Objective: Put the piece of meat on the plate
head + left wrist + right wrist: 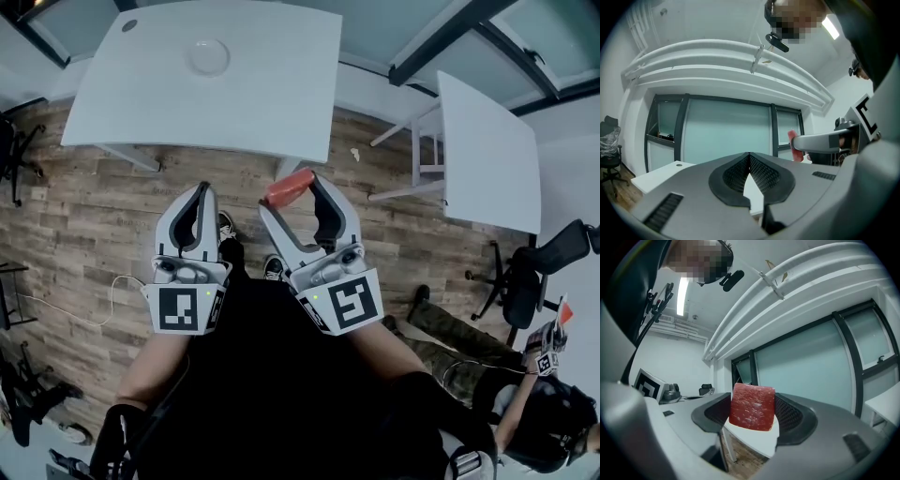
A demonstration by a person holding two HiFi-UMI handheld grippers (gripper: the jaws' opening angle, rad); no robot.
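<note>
My right gripper (292, 190) is shut on a red slab of meat (289, 186), held above the wooden floor just short of the white table's near edge. From the right gripper view the meat (752, 407) stands upright between the dark pads. My left gripper (201, 200) hangs beside it on the left, jaws shut with nothing in them; its pads (749, 174) meet at the tips. A clear plate (209, 55) lies far back on the white table (253, 103). The meat (794, 145) also shows at the right of the left gripper view.
A second white table (487, 159) with a white chair (424, 150) stands to the right. Office chairs (530, 272) sit at the right edge and another person sits at lower right. A small dark round thing (129, 25) lies near the table's far left corner.
</note>
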